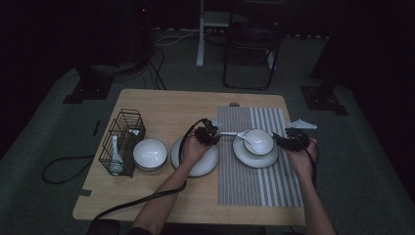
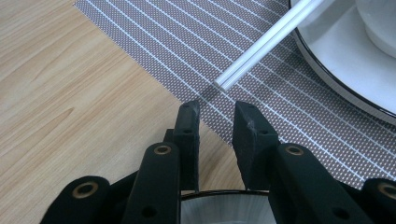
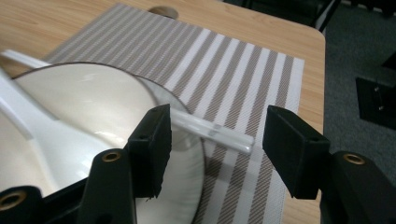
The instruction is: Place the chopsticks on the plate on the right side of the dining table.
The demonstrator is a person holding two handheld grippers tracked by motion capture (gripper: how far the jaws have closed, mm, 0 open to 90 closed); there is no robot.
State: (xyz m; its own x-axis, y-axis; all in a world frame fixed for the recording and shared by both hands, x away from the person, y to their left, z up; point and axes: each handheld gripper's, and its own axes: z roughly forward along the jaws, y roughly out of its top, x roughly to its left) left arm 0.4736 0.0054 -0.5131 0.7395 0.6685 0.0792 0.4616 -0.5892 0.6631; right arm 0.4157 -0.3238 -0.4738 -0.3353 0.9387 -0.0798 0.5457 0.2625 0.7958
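Chopsticks (image 3: pixel 212 130) partly behind bowl (image 3: pixel 93 121)

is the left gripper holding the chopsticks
No, in the left gripper view the chopsticks end just beyond the left gripper, whose jaws stand apart with nothing between them.

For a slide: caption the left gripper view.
Open left gripper just short of the chopsticks lying from placemat onto plate.

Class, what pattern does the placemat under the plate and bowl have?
The placemat has brown-grey and white stripes, clearest in the right gripper view.
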